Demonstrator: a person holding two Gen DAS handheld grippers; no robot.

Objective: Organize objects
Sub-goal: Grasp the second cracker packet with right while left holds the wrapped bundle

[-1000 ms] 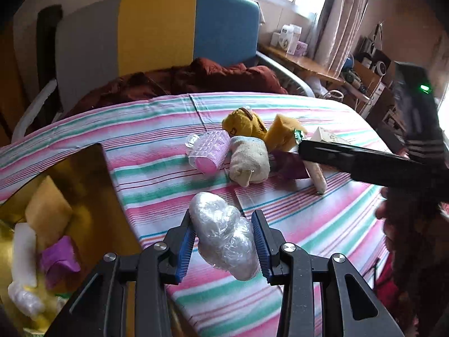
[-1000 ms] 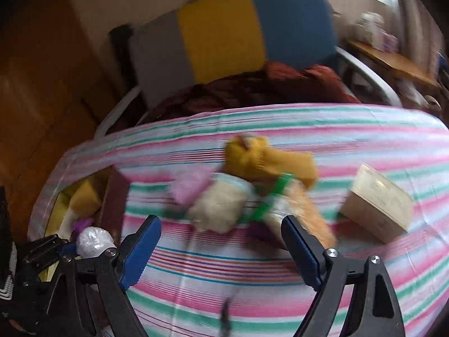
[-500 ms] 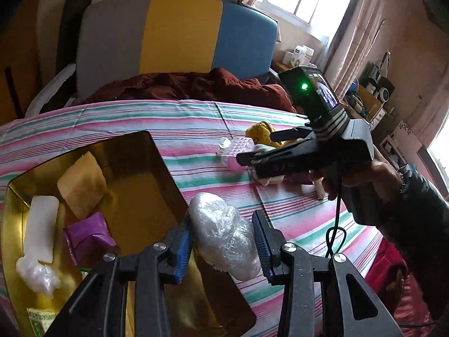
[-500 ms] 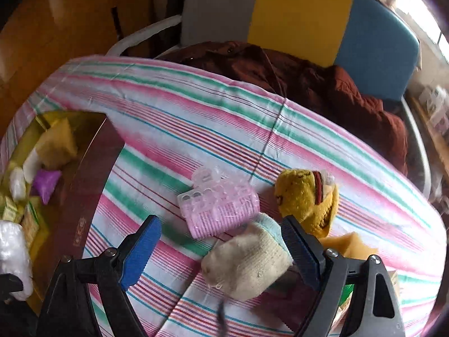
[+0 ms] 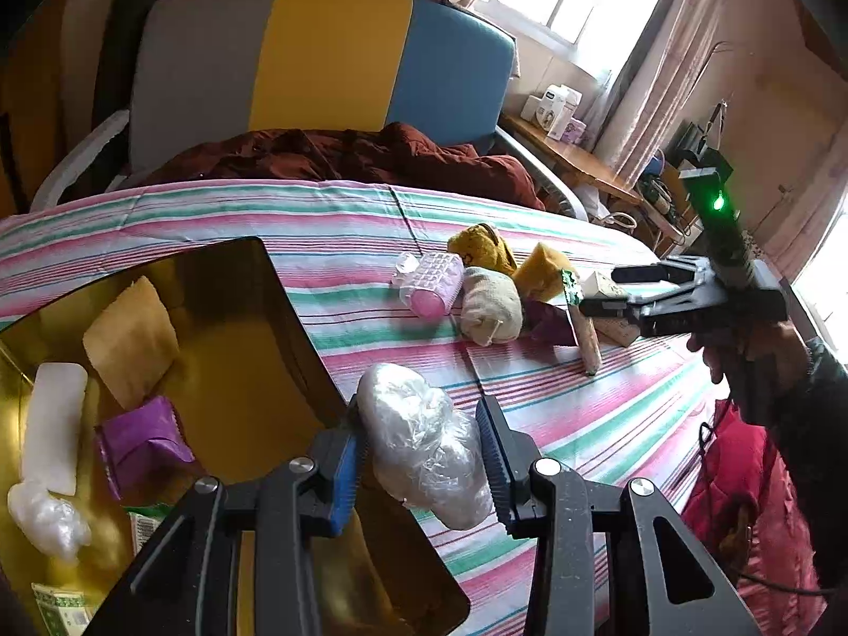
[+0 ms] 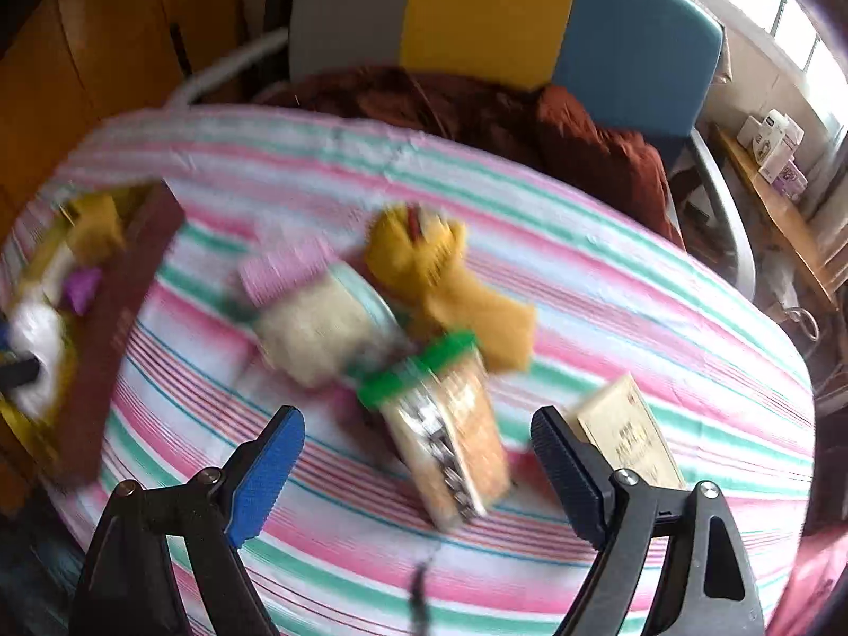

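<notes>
Left wrist view: several items lie in the gold tray (image 5: 275, 286), left gripper (image 5: 421, 456) clamps a plastic-wrapped bundle (image 5: 424, 445) beside it, right gripper (image 6: 418, 456) gapes wide over a pile (image 6: 371, 312) outside it.

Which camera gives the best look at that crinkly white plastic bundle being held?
The left wrist view: the white plastic bundle sits sharp and close, pinched in the left hand-held gripper above the gold tray. The right wrist view shows it only as a small, blurred white patch at the far left edge.

Pink-green-white striped tablecloth (image 5: 583, 424), gold tray (image 5: 238, 328), purple packet (image 5: 140, 442).
</notes>
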